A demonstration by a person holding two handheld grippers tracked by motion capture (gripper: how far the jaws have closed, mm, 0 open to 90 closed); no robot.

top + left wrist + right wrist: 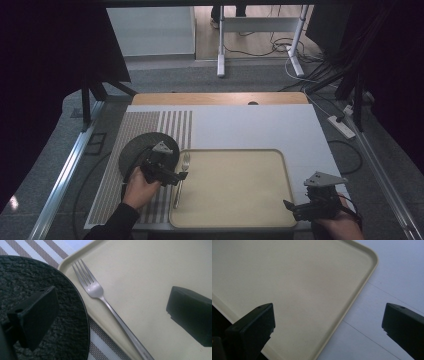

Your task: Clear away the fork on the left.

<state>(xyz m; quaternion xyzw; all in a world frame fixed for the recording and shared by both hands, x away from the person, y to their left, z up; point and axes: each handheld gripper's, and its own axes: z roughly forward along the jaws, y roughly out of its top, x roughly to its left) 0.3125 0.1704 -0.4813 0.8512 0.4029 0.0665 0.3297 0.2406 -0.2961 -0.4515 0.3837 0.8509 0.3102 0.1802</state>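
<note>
High view: left gripper [181, 176], jaws wide, straddles the fork [182, 176] on the tray [235, 210]; right gripper [291, 207], jaws wide, hovers at the tray's corner.

No readable text, label, brand, number or sign anywhere. Faint mark near the end of the fork [110, 307] handle, too small and blurred to read. Nothing printed on tray [280, 165], dark round mat [132, 150] or striped mat [150, 122].

Brushed metal fork [95, 290], matt smooth plastic tray [150, 270], rough-textured black plate [30, 277].
</note>
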